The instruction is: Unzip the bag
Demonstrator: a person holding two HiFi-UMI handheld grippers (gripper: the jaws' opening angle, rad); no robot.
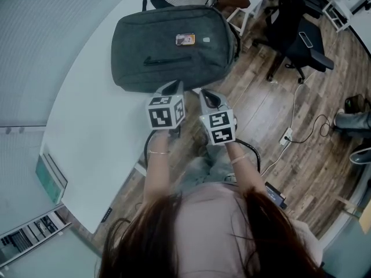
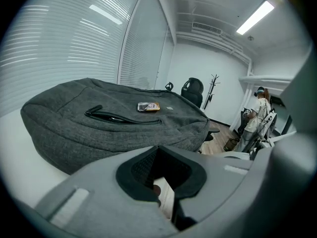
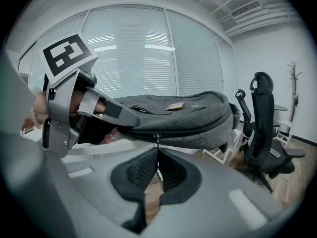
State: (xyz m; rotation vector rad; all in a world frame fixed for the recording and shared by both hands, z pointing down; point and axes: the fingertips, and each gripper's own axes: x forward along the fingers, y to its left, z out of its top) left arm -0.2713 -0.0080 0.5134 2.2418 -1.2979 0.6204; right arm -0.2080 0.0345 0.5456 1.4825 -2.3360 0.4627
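A grey backpack (image 1: pixel 174 57) lies flat on the white table (image 1: pixel 87 143), with its front pocket zipper (image 2: pixel 124 118) closed and a small label (image 1: pixel 185 39) on top. My right gripper (image 3: pixel 158 155) is at the bag's near edge and shut on the zipper pull (image 3: pixel 156 139), which hangs from the side zipper down into the jaws. My left gripper (image 1: pixel 174 87) is shut with nothing between its jaws. In the right gripper view the left gripper (image 3: pixel 126 118) rests its tip against the bag's edge (image 3: pixel 188 118), just left of the pull.
A black office chair (image 1: pixel 301 39) stands on the wood floor to the right, beside a white stool (image 1: pixel 243 10). A cable and power strip (image 1: pixel 287 136) lie on the floor. A person (image 2: pixel 257 118) stands at the room's far side. The table's near edge is under my hands.
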